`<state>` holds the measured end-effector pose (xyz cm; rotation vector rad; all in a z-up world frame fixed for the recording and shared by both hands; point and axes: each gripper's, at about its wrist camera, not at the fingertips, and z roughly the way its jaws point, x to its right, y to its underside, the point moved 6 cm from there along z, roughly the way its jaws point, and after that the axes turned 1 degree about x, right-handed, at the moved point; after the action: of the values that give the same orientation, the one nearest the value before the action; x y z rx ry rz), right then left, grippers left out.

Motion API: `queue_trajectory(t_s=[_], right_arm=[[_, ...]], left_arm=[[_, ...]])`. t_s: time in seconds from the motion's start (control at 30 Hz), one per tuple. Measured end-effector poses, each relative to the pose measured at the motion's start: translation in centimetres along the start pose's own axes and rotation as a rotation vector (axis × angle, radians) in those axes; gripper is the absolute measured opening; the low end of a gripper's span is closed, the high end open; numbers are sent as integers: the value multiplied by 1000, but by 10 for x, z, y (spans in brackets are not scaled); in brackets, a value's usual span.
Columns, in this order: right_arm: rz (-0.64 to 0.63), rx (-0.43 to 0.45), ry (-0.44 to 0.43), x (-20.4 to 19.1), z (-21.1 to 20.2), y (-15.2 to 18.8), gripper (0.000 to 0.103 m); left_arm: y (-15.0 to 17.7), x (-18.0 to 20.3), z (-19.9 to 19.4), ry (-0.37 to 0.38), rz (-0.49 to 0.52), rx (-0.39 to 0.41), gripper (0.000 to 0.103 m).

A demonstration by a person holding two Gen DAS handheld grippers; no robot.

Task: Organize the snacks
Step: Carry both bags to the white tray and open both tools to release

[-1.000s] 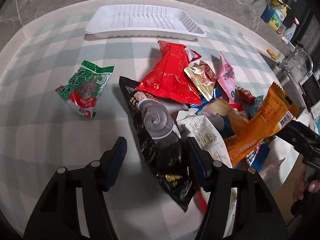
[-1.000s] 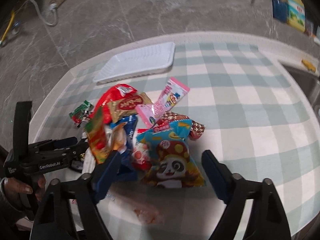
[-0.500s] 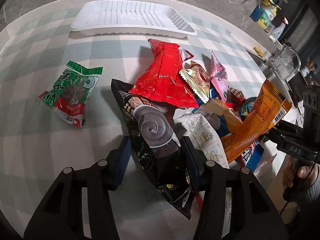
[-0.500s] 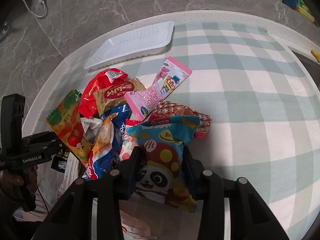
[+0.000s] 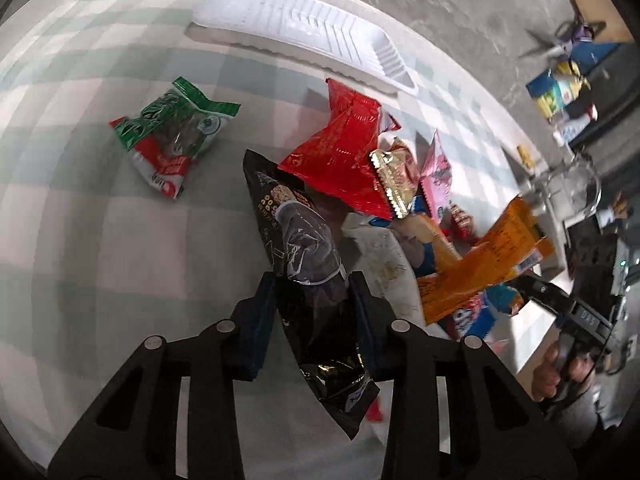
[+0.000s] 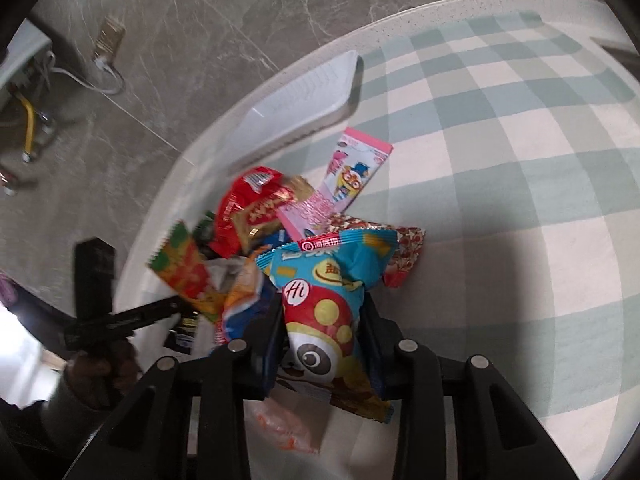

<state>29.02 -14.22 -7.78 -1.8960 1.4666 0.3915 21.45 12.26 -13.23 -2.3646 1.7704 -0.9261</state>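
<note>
Black snack bag (image 5: 308, 256) sits between the left tongs (image 5: 314, 292): both pads press its crumpled middle, jaws narrow and closing. Its far end rests on the desk (image 5: 80, 240); near end hangs below the jaws.

Blue panda bag (image 6: 332, 300) is pinched the same way by the right tongs (image 6: 322, 312): pads tight on both sides of its waist, jaws closing, top edge fanned out above them.

Rest of the pile lies just beyond both bags, overlapping: red bag (image 5: 344, 152), gold packet (image 5: 394, 176), pink packet (image 6: 340, 184), orange bag (image 5: 480, 268), white packet (image 5: 384, 264). Orange bag leans up at the pile's right edge in the left view.

Green-and-red packet (image 5: 172, 140) lies alone on the checked cloth, apart from the pile, left of it.

White ribbed tray (image 5: 304, 32) sits at the far desk edge, nothing in it as far as visible.

A hand (image 5: 560, 368) on the right tongs' handle shows at the left view's right edge. Both frames motion-blurred.
</note>
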Motion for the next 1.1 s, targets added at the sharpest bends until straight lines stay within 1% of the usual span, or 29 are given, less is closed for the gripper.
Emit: queue_trajectory(t_s=[0.1,0.27,0.33,0.43,0.57,0.7,0.8,0.93,1.0,1.1], right_arm=[[30,2,-63,3,-9,-2,38],[81,11,-161,4,-20,-11,38],[89,14,-180,4,-21,-17,38],[86,18,-192,1,-20,-30,38],[70,25,-201,-7,-11,-52,38],[68,29,-209,-19,6,-84,38],[41,30,-195,-31,23,-113,38],[-9,16,-164,-46,55,-155,38],[-23,5,-152,-50,72,-173,38],[-42,-14,-120,-52,98,-197,38]], left_arm=[[3,5,-12,0,-3,19,33],[3,15,-31,25,-13,45,33],[-1,16,-39,43,-16,59,33],[-16,19,-51,74,-16,78,33],[-52,19,-58,120,1,106,33],[-99,11,-56,152,15,122,33],[-137,4,-48,167,31,129,33],[-189,-5,-32,170,56,131,33],[-214,-9,-22,159,77,129,33],[-242,-17,0,136,88,112,33]])
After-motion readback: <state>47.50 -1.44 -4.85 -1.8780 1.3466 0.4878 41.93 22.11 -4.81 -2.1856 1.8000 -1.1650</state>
